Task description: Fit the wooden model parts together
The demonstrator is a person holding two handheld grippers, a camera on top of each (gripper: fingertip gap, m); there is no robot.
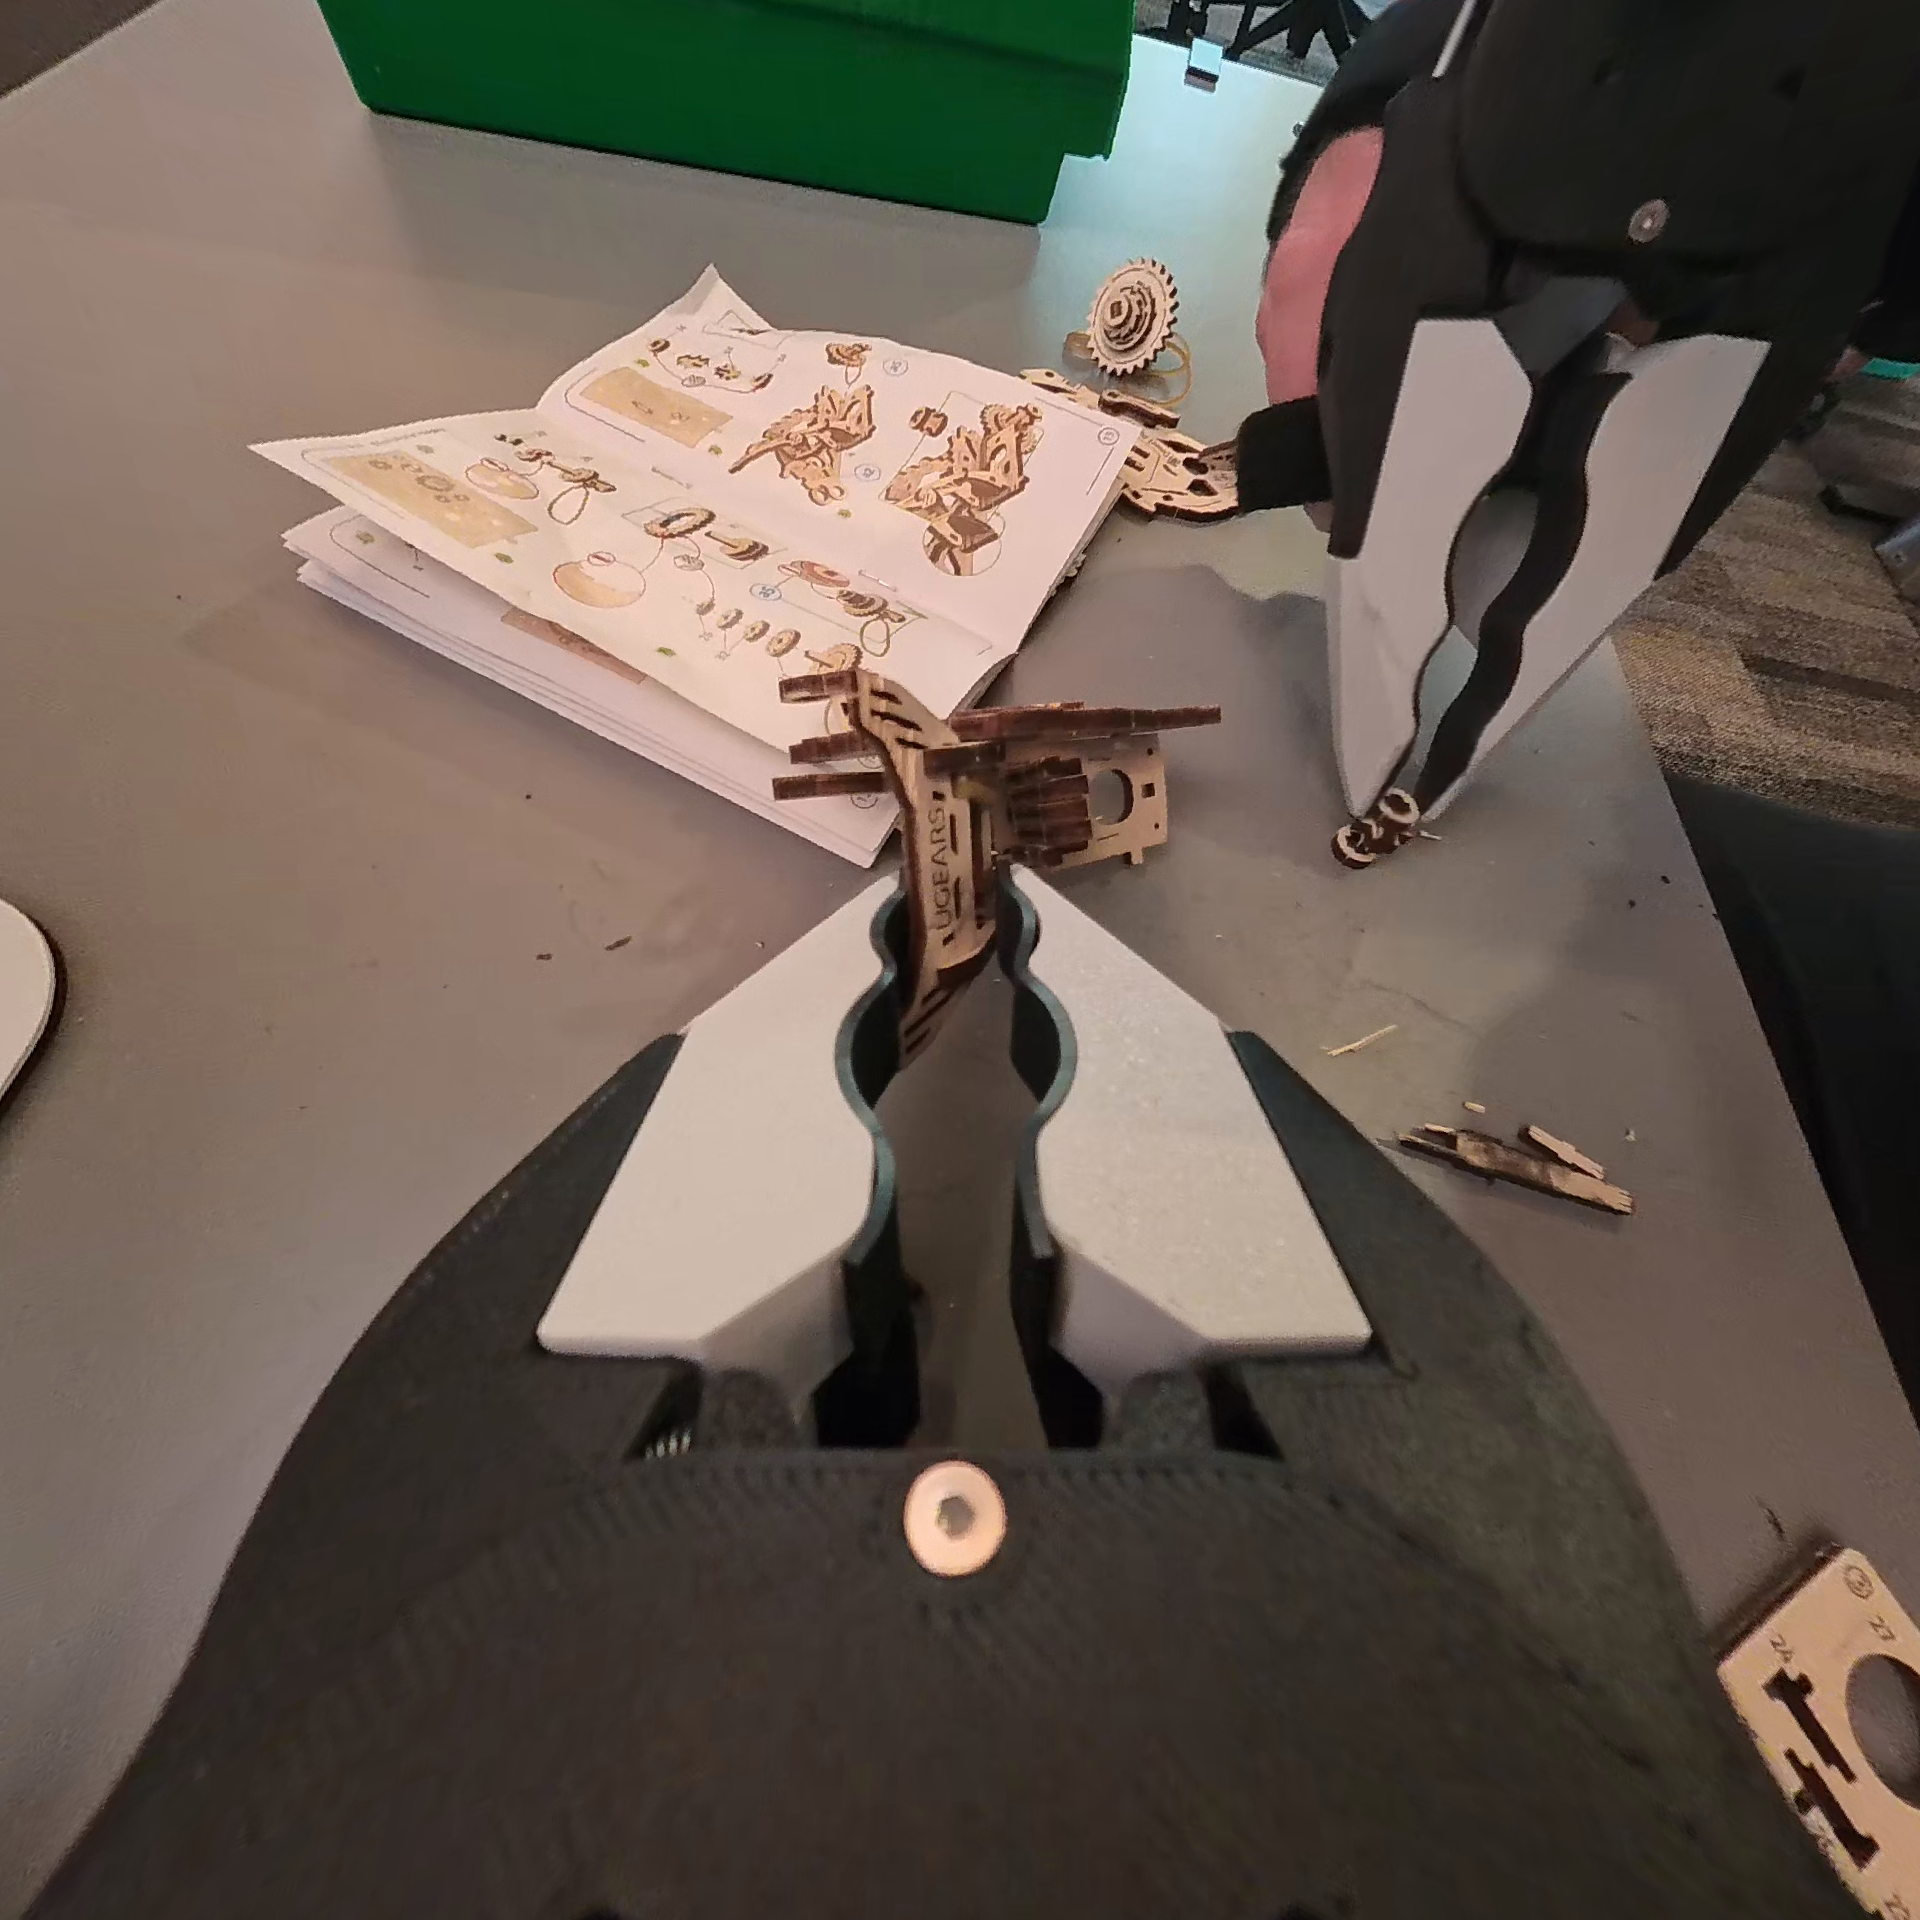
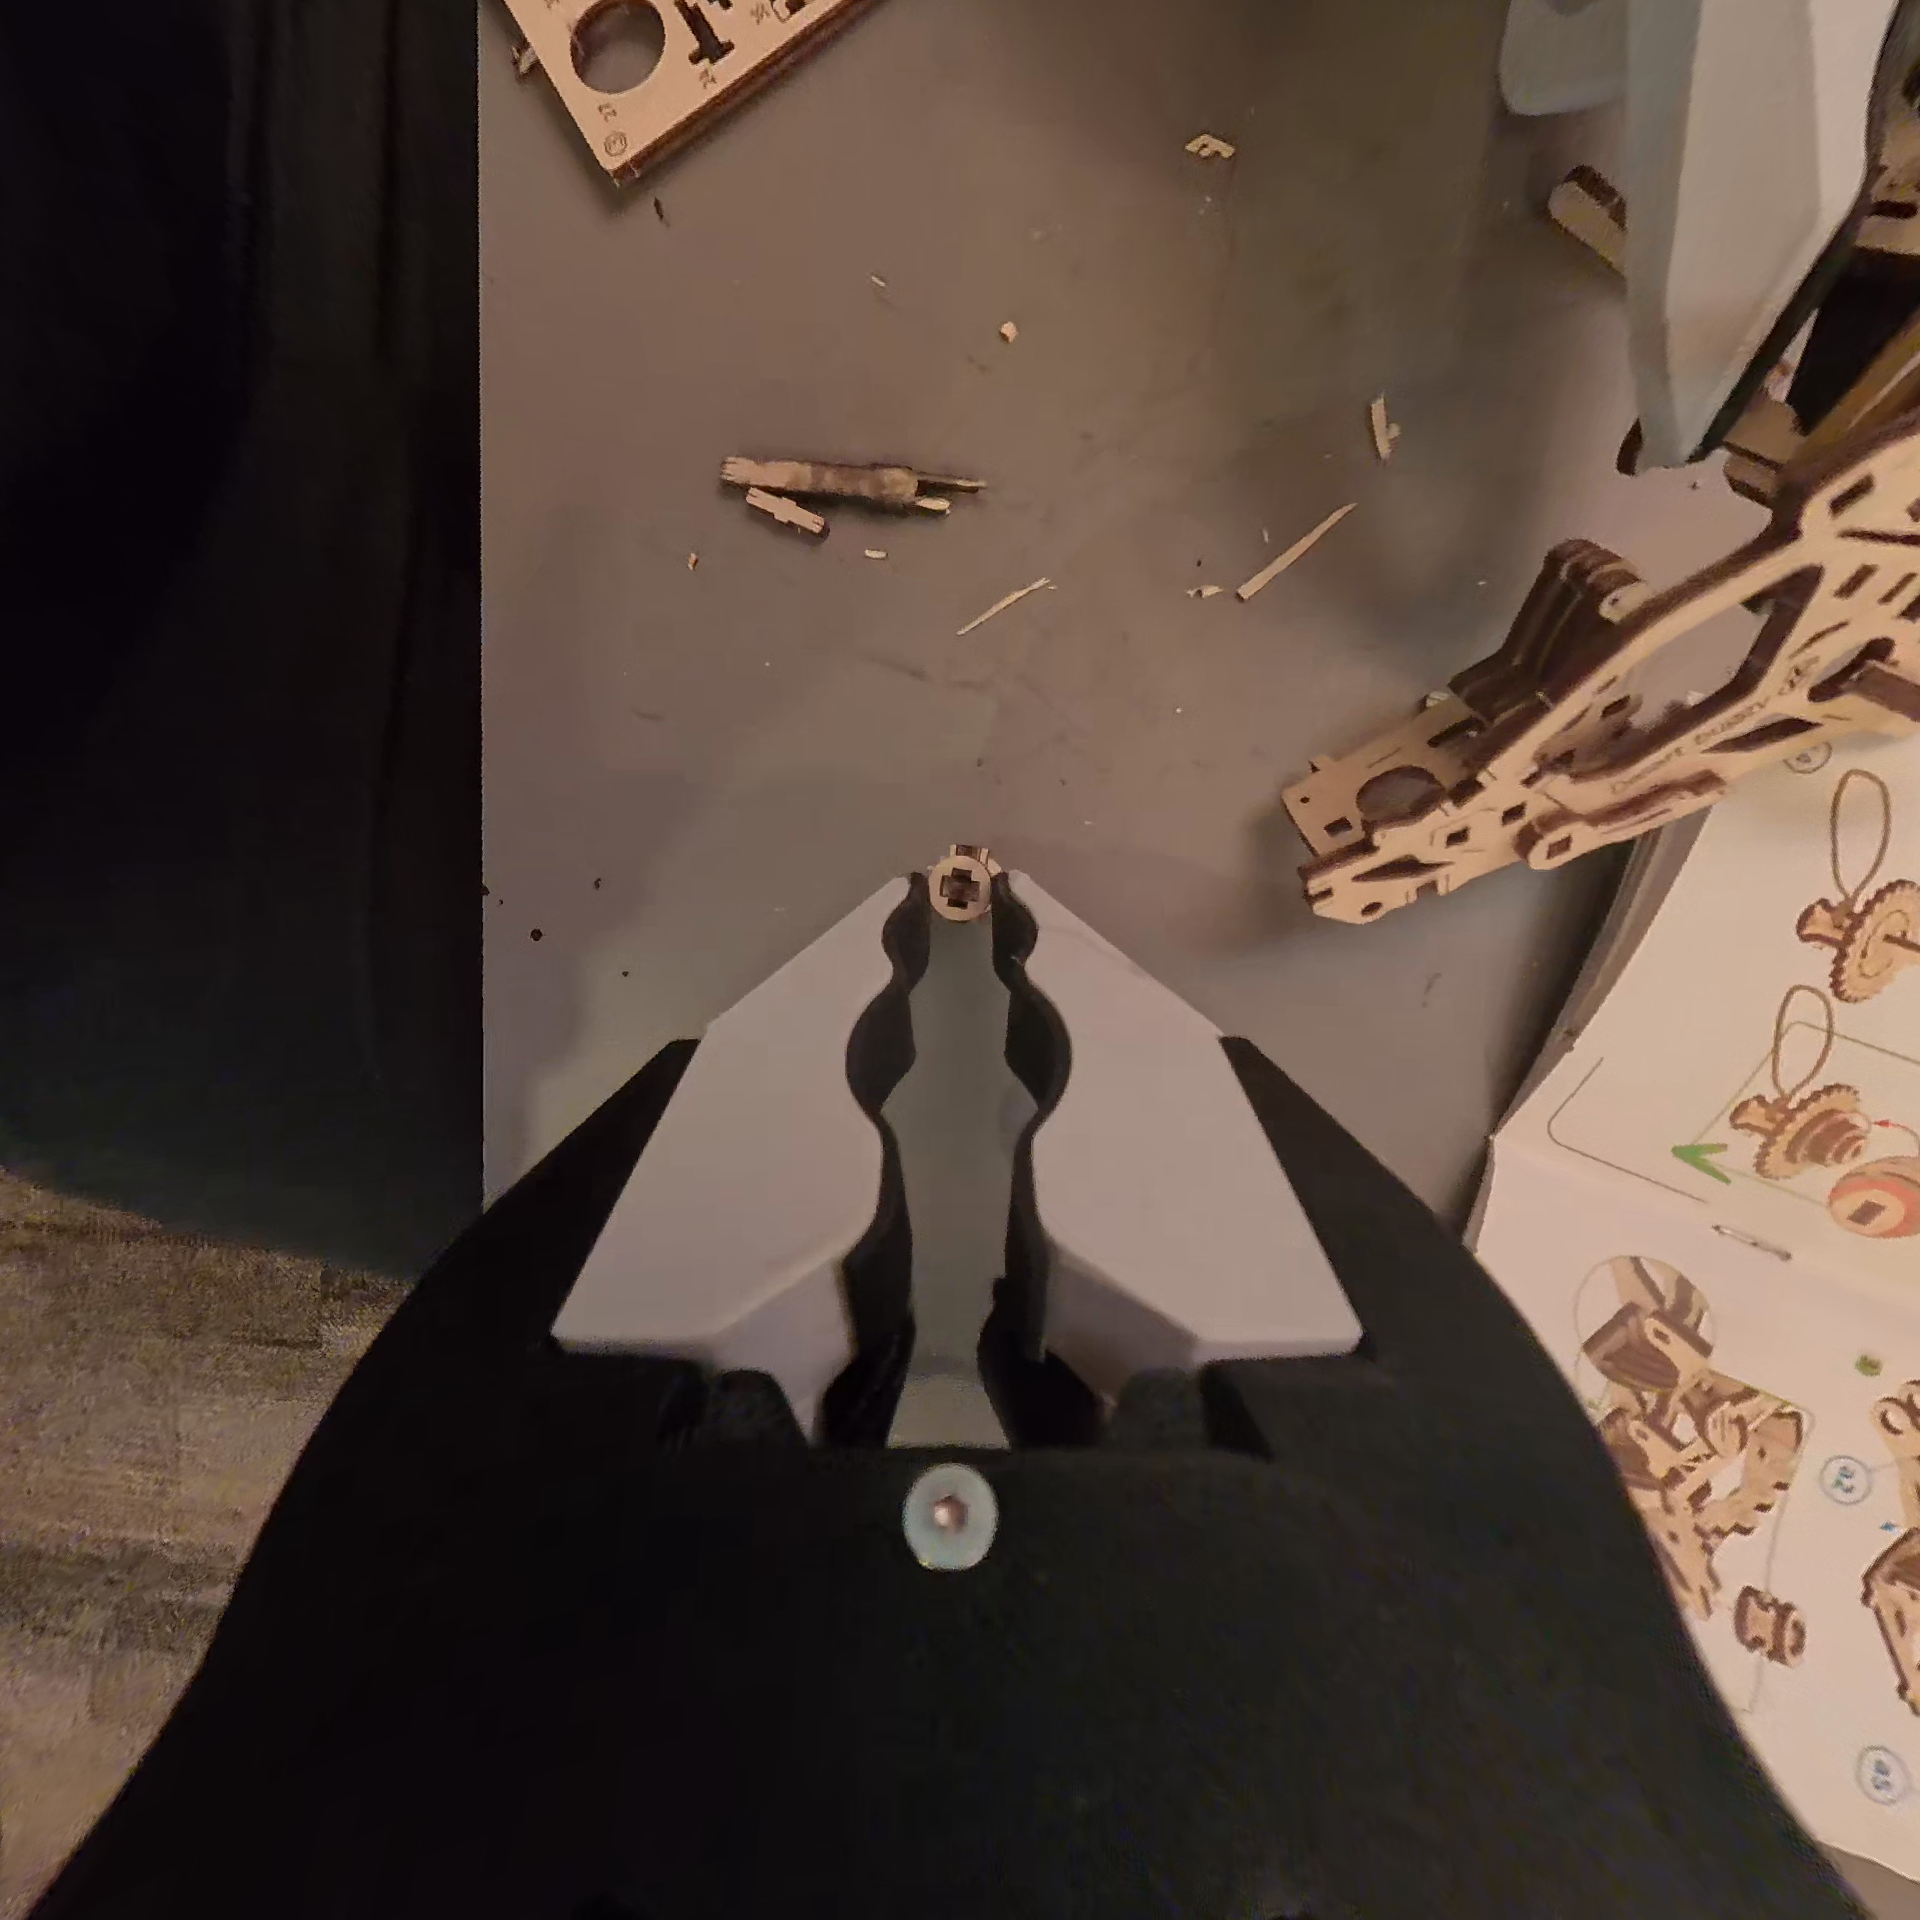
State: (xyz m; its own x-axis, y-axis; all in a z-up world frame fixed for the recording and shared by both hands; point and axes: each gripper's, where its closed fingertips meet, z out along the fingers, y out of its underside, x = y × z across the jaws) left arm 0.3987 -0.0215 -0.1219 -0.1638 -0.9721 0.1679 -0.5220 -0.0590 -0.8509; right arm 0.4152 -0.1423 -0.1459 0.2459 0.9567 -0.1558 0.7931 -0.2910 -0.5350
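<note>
My left tongs [image 1: 951, 883] are clenched on the wooden model frame [image 1: 997, 790], gripping its curved side plate and holding it raised above the grey surface [image 1: 364, 831], in front of the open instruction booklet [image 1: 707, 499]. My right tongs [image 2: 958, 896] pinch a small wooden spool [image 2: 958, 891] at the fingertips, down at the surface near its edge. Wood scraps [image 2: 842, 486] lie beyond. A punched-out sheet [image 1: 1839, 1766] lies at the near edge.

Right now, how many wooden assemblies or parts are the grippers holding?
2: the wooden frame assembly in the left gripper, and a small wooden spool in the right gripper, low over the table.
</note>
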